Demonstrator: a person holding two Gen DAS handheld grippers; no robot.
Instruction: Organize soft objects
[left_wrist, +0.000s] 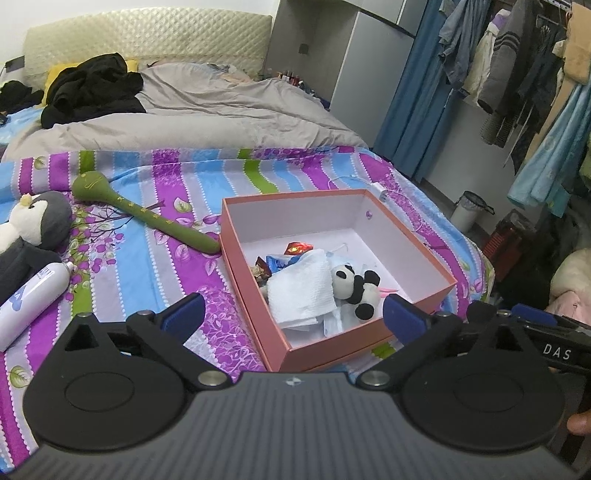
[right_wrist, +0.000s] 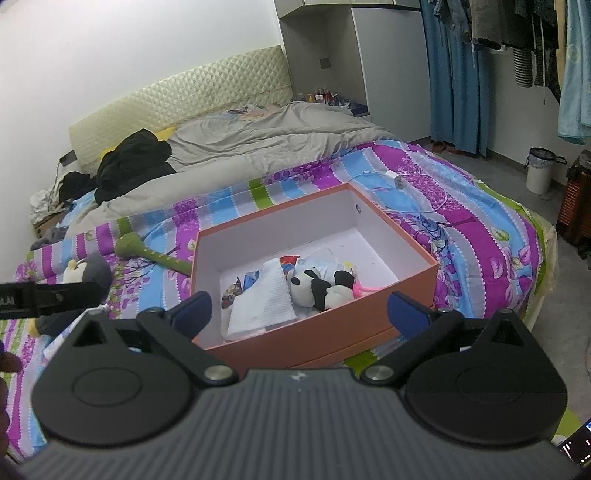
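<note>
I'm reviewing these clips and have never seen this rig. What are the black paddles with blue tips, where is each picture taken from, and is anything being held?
No robot here: a person carries a hand-held gripper in each hand, each with a fisheye camera looking along its two blue-tipped fingers. One picture is from the left hand-held gripper, the other from the right hand-held gripper. Both are open and hold nothing. On the striped bedspread sits an orange box containing a panda plush and white cloth. Outside lie a penguin plush, a green stick toy and a white bottle.
</note>
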